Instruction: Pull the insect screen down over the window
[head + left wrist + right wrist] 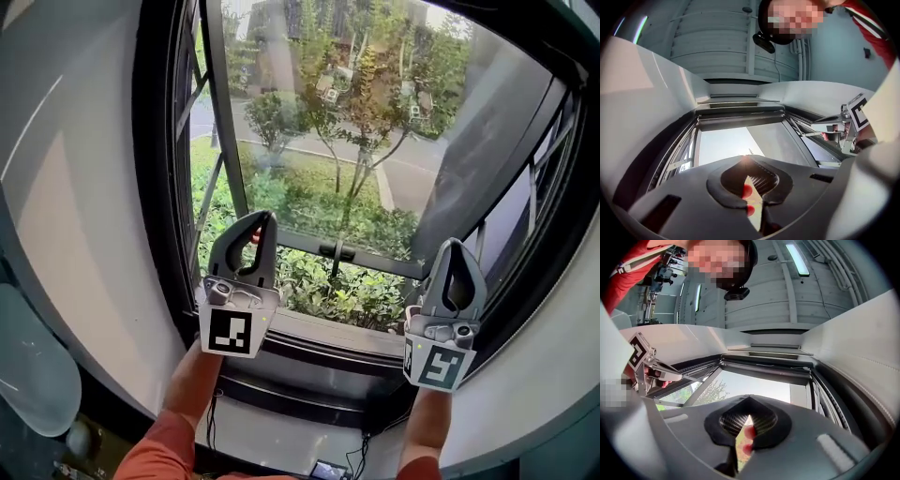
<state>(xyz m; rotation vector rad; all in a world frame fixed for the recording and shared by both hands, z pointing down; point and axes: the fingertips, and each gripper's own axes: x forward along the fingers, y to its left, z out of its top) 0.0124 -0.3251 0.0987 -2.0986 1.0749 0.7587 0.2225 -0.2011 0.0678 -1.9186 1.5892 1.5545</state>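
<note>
Low in the frame, the left hand-held gripper point(264, 219) and right hand-held gripper point(454, 247) are held up before the window point(356, 141), jaws pressed together and empty. The insect screen point(740, 121) is seen rolled up at the window's top. The reach toward it is judged in hand, and next the jaws must be opened to take its lower edge.

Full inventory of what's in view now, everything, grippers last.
window frame: one, black, centre, set in a pale wall
screen bar: one, dark, across the window's top
handle: one, black, on the lower rail
trees and shrubs: several, green, outside
ceiling light: one, white, overhead
left gripper: one, grey, shut, empty, before the window
right gripper: one, grey, shut, empty, before the window
sleeves: two, orange-red, bottom edge
</note>
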